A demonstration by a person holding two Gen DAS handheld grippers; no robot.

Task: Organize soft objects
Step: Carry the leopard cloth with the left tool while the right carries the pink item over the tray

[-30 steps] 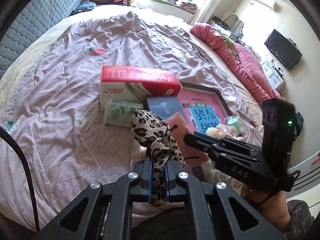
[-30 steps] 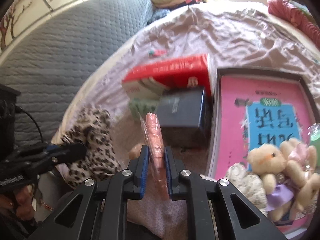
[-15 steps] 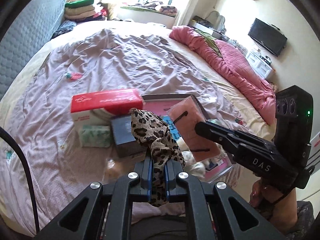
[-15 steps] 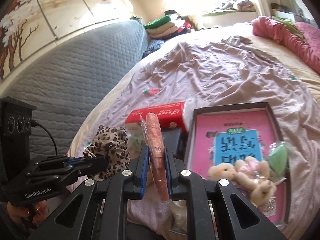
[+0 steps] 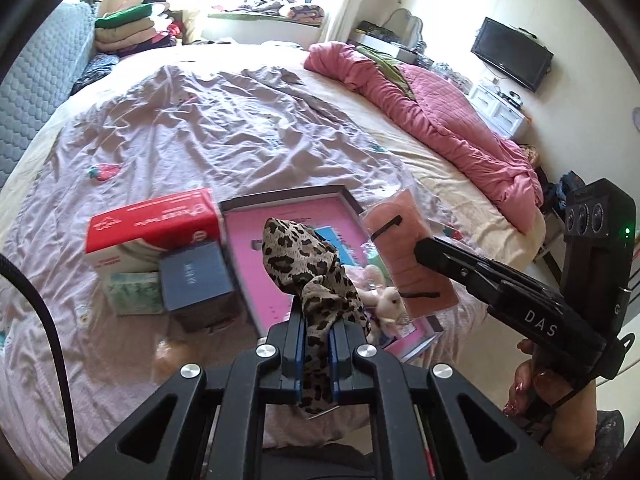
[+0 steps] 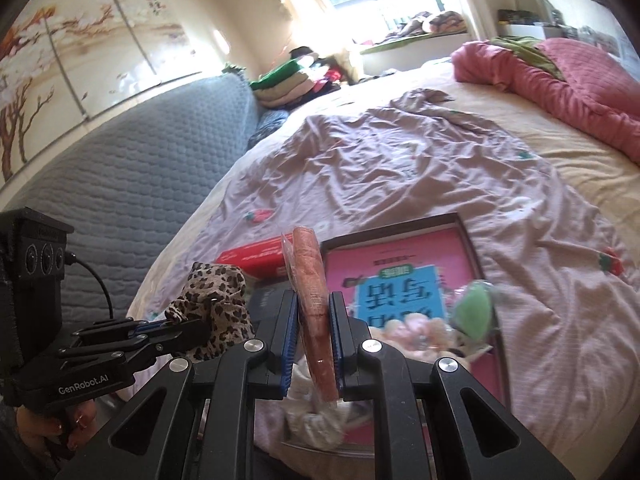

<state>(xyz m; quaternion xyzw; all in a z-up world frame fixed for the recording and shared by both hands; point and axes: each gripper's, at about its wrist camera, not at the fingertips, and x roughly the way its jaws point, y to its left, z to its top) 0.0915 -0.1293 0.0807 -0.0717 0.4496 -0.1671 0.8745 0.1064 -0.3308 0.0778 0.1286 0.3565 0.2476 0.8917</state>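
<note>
A person stands at the foot of a wide bed [image 5: 208,128] covered by a wrinkled lilac sheet, holding a black two-finger tool in each hand.

The left tool [image 5: 316,344] is pressed together on a leopard-print cloth [image 5: 304,264]. The cloth is bunched between its blue pads and rises in a loose puff above the fingertips; a short tail hangs below them. From the right camera the same cloth [image 6: 216,304] shows at the tip of the left tool [image 6: 176,326], off to the left and lower.

The right tool [image 6: 314,344] pinches a flat salmon-pink packet [image 6: 314,308] in clear wrap, held upright and edge-on between its pads. From the left camera the packet [image 5: 408,256] shows its broad face, just beyond the right tool [image 5: 424,246], to the right of the cloth and held clear of the bed.

Beneath and just ahead of both tools lies a shallow open box with a pink lining [image 5: 256,256] and a blue printed panel. Small plush toys [image 5: 384,300] and a green object [image 6: 474,312] rest at its near end. To the left of the box sit a red and white carton [image 5: 152,220], a dark blue box [image 5: 196,276] and a pale green tissue pack [image 5: 132,292], touching one another. A pink quilt [image 5: 448,128] lies heaped well away along the bed's right side.
</note>
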